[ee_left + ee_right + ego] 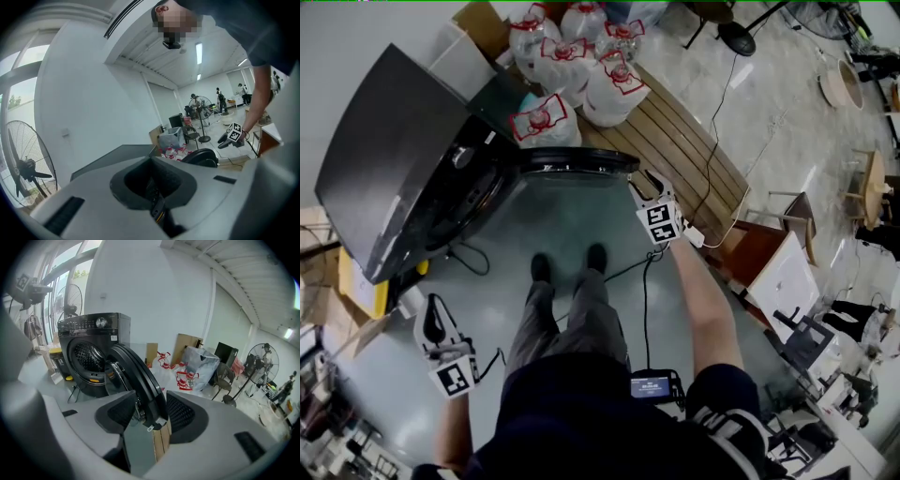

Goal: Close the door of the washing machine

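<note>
Far left: left gripper held low, jaws together, empty. Centre: washing machine, its door swung open. Right: right gripper at the door's free edge. Only the right gripper view shows jaws wide apart, door rim between the 2 pads, neither pressing it.

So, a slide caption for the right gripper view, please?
Right gripper, jaws open, straddling the edge of the open washing machine door.
</note>
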Demonstrator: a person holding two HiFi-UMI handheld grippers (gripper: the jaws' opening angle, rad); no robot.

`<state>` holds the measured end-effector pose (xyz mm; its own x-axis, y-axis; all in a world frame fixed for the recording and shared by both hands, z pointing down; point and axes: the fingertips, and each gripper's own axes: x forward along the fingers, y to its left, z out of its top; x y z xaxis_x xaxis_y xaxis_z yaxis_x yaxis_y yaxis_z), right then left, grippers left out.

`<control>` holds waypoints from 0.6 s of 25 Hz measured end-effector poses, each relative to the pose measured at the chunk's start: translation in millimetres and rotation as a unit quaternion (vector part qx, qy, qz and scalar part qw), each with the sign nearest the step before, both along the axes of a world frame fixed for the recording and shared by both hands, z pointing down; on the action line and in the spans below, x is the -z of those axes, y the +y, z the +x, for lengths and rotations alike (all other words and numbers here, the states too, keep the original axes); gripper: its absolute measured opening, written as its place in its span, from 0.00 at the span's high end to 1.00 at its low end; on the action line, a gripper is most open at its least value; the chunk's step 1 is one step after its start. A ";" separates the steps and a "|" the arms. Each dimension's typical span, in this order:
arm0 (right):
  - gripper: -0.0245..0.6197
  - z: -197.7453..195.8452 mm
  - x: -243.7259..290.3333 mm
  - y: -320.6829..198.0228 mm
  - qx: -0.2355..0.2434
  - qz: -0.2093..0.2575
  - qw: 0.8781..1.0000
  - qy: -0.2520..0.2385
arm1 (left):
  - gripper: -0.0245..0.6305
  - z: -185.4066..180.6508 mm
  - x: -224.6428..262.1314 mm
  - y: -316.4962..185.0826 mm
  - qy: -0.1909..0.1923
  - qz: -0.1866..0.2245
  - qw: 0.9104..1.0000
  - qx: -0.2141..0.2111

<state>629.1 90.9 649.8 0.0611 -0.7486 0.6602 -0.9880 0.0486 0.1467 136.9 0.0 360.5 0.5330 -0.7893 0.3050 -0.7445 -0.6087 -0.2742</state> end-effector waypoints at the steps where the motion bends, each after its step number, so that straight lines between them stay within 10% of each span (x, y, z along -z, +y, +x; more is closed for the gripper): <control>1: 0.61 2.0 -3.3 -0.3 0.005 -0.003 1.000 0.003 | 0.93 -0.1 -1.0 0.9 -0.002 -0.001 1.000 0.001; 15: 0.59 46.0 -68.0 -3.8 0.039 -0.038 0.998 0.000 | 0.93 11.1 -28.5 3.2 -0.048 -0.013 0.999 0.007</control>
